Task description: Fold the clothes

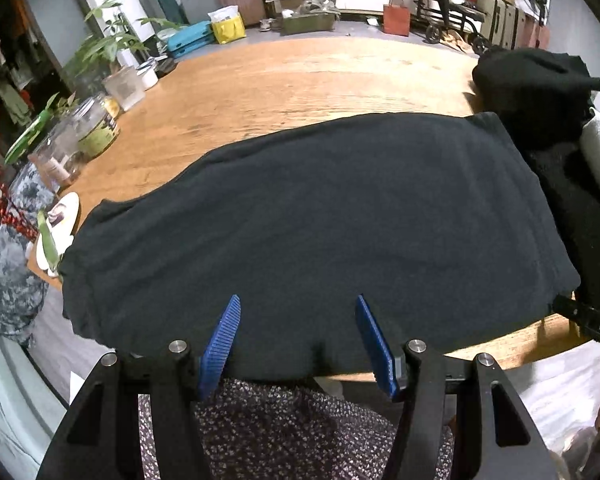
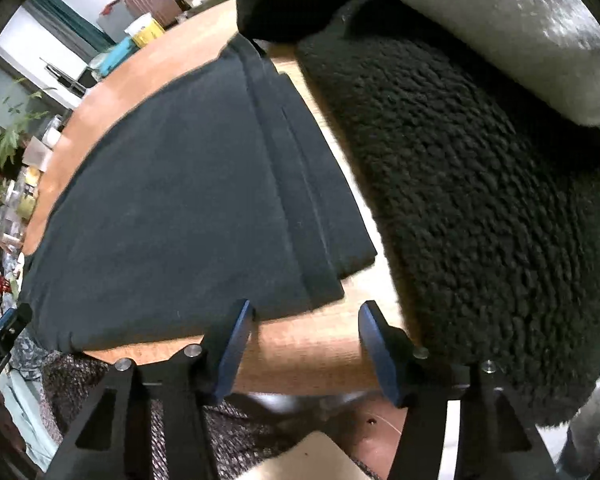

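Note:
A black garment (image 1: pixel 312 224) lies spread flat on the wooden table (image 1: pixel 280 80), its near edge hanging over the table's front edge. My left gripper (image 1: pixel 298 308) is open, its blue fingers just above that near edge and holding nothing. In the right wrist view the same garment (image 2: pixel 172 200) shows layered folded edges on its right side. My right gripper (image 2: pixel 306 312) is open and empty, over bare table (image 2: pixel 312 344) just off the garment's near right corner.
A pile of black fleece (image 2: pixel 480 200) with a white fleece item (image 2: pixel 500 28) lies on the table's right side, also in the left wrist view (image 1: pixel 540 92). Glass jars (image 1: pixel 88 128), plants and a plate (image 1: pixel 60 224) line the left edge. A patterned lap sits below.

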`<action>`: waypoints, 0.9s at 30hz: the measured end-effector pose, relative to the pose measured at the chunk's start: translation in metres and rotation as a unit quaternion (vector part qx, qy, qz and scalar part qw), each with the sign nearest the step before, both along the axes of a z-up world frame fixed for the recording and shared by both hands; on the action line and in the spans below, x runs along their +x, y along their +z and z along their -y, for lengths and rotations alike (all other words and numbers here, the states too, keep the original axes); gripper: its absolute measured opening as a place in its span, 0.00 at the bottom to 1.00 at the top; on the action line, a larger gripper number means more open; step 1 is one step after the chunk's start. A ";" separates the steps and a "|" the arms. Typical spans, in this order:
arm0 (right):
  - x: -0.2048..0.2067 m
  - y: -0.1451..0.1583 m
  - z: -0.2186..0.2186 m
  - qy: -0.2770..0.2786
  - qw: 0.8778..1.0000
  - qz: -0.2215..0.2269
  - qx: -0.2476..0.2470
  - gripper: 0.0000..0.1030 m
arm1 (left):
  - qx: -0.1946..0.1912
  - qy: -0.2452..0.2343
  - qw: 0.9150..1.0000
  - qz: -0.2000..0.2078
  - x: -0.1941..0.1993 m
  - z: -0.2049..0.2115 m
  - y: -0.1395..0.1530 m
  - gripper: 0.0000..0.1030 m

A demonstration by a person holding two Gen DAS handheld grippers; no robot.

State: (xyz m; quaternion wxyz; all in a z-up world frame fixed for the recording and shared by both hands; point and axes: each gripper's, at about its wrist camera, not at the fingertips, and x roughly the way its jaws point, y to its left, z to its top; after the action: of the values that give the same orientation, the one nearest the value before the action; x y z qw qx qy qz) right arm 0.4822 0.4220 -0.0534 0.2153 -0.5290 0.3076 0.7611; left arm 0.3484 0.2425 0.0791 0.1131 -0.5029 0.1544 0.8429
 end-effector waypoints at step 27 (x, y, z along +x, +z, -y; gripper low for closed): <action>0.006 0.024 -0.014 0.013 0.997 -0.064 -0.044 0.14 | 0.093 -0.190 0.977 0.032 0.026 -0.079 -0.024 0.60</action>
State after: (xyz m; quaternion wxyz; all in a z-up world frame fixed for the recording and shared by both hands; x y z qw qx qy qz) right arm 0.4886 0.4358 -0.0292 0.1614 -0.4921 0.3471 0.7818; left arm 0.3747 0.3216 0.0549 0.3220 -0.4786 0.1645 0.8001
